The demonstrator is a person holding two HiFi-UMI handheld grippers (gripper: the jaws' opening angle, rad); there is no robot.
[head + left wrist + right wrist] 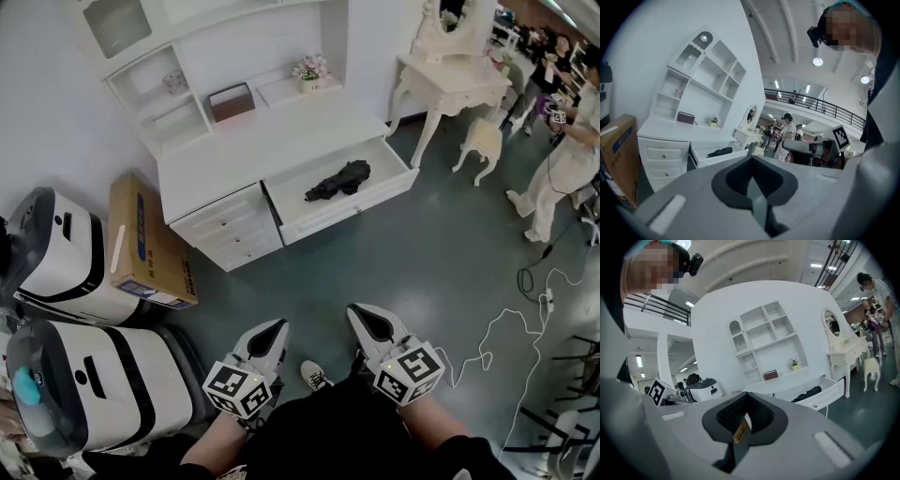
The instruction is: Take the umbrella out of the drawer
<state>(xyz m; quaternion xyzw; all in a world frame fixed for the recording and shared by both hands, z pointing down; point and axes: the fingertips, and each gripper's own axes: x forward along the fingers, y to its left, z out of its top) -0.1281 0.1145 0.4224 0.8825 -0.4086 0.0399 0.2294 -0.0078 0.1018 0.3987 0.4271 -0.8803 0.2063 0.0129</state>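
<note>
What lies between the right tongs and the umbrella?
Between the right tongs and the umbrella: only bare floor and the drawer's front, seen in the head view.

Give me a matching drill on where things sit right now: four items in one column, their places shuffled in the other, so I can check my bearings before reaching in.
Things:
1. black folded umbrella
2. brown cardboard box
3. small pot of pink flowers
4. white cushioned stool

Places:
A. on the floor beside the white desk, by its shut drawers
B. on a raised shelf at the back of the desk
C. lying in the open white drawer
D. on the floor by the white dressing table

Pairs: 1-C, 2-A, 3-B, 4-D
</note>
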